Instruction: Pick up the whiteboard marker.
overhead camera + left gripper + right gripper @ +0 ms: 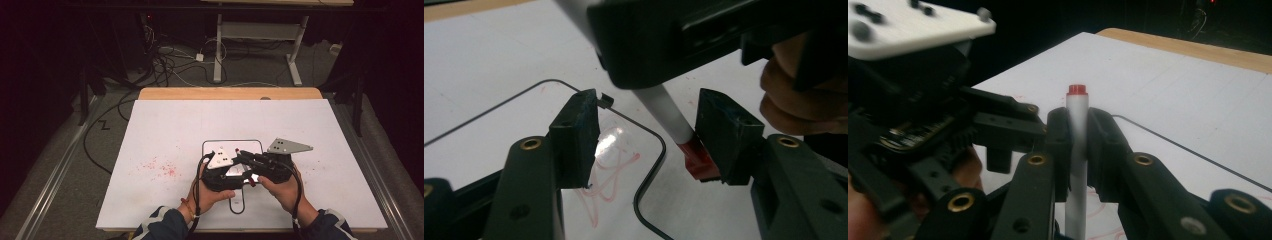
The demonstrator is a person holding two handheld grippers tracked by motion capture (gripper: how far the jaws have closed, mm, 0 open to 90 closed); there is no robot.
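Jaws on our right gripper [1078, 145] are clamped tight on a white marker [1077, 150], red end [1077, 90] sticking up past the pads in the right gripper view. Our left gripper [646, 135] has its jaws apart; the marker's red cap [696, 157] sits between them, right against the pad [724, 135] on the right side of the left gripper view, with a clear gap to the other pad. We can't tell if that pad presses the cap. Both grippers meet over the near middle of the white board [175, 130]. Red scribbles [611, 170] lie on the board below the left jaws, inside a black outline [649, 185]. Red specks [160, 167] sit to the left in the high view.
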